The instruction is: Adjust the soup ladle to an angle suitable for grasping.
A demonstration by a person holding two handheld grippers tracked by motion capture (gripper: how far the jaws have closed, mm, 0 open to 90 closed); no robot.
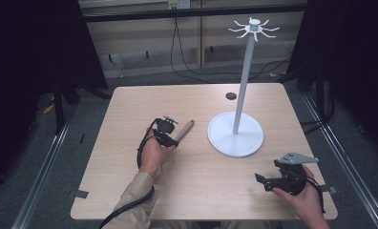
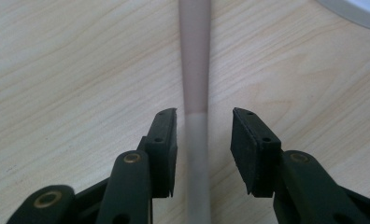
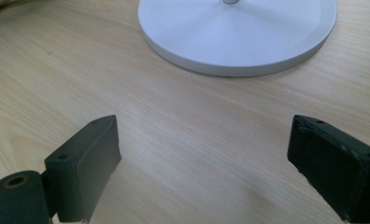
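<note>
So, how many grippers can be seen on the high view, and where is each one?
2. The left gripper is at the table's middle left, over the wooden handle. The right gripper is near the front right edge.

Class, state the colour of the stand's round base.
White: the base shows best in the right gripper view.
</note>
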